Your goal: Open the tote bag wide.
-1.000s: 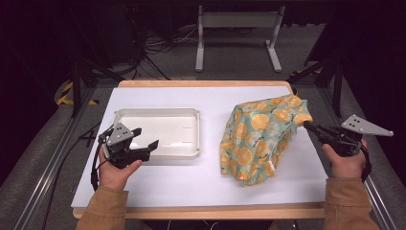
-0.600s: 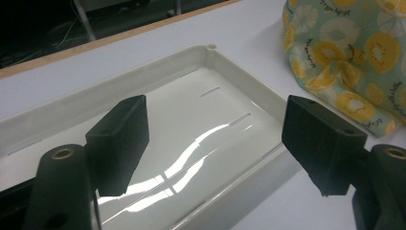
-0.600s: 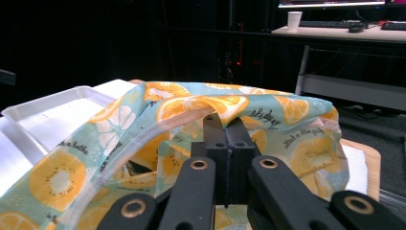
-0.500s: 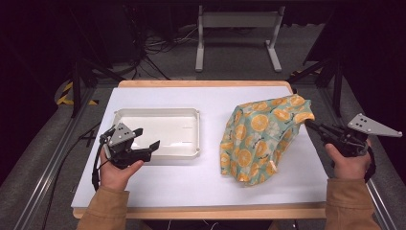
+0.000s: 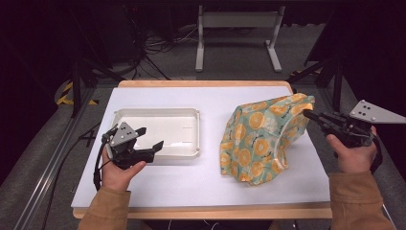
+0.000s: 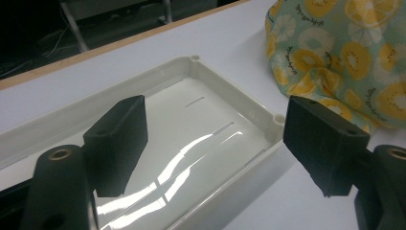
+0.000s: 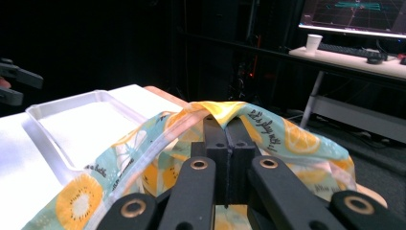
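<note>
Fruit-print cloth hangs clamped in the right gripper. Lift it slowly toward the tray at left. Left gripper jaws stand apart.

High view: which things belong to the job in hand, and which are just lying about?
In the job:
- teal fruit-print cloth, one edge pinched and lifted
- right gripper, shut on that edge
- left gripper, open over the shallow white plastic tray

Lying about:
- metal stand on the floor
- floor cables
- monitor and paper cup
</note>
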Action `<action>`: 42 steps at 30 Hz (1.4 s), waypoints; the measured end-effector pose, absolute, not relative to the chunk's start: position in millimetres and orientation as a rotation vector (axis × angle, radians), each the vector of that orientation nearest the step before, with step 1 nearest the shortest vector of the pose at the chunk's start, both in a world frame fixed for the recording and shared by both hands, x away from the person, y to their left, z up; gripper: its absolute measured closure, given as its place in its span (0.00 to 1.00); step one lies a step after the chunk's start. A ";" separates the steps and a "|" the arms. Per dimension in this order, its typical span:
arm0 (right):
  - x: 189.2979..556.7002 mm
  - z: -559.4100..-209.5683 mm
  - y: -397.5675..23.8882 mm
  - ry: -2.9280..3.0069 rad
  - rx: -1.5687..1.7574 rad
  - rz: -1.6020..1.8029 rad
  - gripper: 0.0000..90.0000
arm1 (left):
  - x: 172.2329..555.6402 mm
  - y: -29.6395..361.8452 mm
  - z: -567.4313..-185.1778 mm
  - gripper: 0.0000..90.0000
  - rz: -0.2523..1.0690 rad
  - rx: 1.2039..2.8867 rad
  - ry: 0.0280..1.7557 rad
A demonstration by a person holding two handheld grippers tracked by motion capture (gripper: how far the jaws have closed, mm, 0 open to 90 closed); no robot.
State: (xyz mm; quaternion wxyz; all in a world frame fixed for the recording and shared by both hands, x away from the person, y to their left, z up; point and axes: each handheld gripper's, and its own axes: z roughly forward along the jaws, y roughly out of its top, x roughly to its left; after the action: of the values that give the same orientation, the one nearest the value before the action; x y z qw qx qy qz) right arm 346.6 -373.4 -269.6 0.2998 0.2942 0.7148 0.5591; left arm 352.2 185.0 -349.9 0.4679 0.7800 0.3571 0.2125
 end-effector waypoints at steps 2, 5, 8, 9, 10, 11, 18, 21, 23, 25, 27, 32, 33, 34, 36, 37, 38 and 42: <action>347.4 -265.0 -371.1 1.904 0.771 1.491 1.00 | 352.2 186.1 -349.3 0.27 0.524 1.911 0.872; 348.0 -261.5 -368.7 1.910 0.768 1.497 1.00 | 351.6 186.0 -348.6 0.27 0.513 1.900 0.874; 349.4 -255.7 -363.9 1.923 0.750 1.501 1.00 | 352.3 186.1 -346.9 0.26 0.489 1.902 0.867; 350.1 -253.1 -361.7 1.929 0.741 1.502 1.00 | 351.7 184.9 -346.7 0.26 0.481 1.899 0.868; 350.7 -250.9 -359.8 1.935 0.734 1.498 1.00 | 351.4 184.1 -345.9 0.26 0.484 1.905 0.861; 351.4 -248.2 -357.1 1.939 0.725 1.498 1.00 | 351.1 183.4 -345.5 0.26 0.480 1.906 0.860; 358.3 -234.1 -344.1 1.969 0.678 1.492 1.00 | 350.5 182.2 -344.6 0.26 0.476 1.907 0.859; 360.4 -231.6 -339.1 1.976 0.667 1.493 1.00 | 350.5 182.5 -344.3 0.26 0.478 1.904 0.857; 361.9 -230.0 -334.8 1.983 0.655 1.502 1.00 | 350.4 181.4 -344.4 0.26 0.475 1.908 0.858; 362.5 -229.3 -332.7 1.985 0.648 1.505 1.00 | 350.6 180.8 -344.6 0.26 0.475 1.907 0.857; 363.4 -227.5 -327.3 1.992 0.637 1.509 1.00 | 350.5 179.8 -344.3 0.26 0.471 1.912 0.855; 366.9 -222.7 -312.8 2.013 0.605 1.522 1.00 | 351.1 177.2 -344.2 0.25 0.472 1.919 0.843; 367.6 -222.2 -310.5 2.015 0.599 1.522 1.00 | 351.0 176.6 -344.2 0.25 0.472 1.922 0.843; 368.5 -221.7 -307.5 2.018 0.590 1.523 1.00 | 350.7 175.4 -344.7 0.25 0.468 1.919 0.845; 370.4 -221.7 -301.3 2.026 0.577 1.527 1.00 | 350.8 175.6 -344.8 0.25 0.475 1.931 0.838; 371.3 -222.2 -298.9 2.028 0.574 1.530 1.00 | 350.6 175.5 -345.0 0.25 0.470 1.924 0.845; 372.6 -222.9 -296.3 2.032 0.572 1.531 1.00 | 350.4 175.5 -345.0 0.25 0.466 1.919 0.849; 375.8 -224.1 -291.9 2.037 0.569 1.541 1.00 | 350.5 175.4 -344.9 0.25 0.471 1.923 0.844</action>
State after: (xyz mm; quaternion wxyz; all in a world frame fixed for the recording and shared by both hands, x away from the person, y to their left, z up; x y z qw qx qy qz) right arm 375.8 -291.9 -224.1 0.2594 0.2099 0.7518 0.5688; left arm 350.5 175.4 -344.9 0.4750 0.7863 0.3450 0.1926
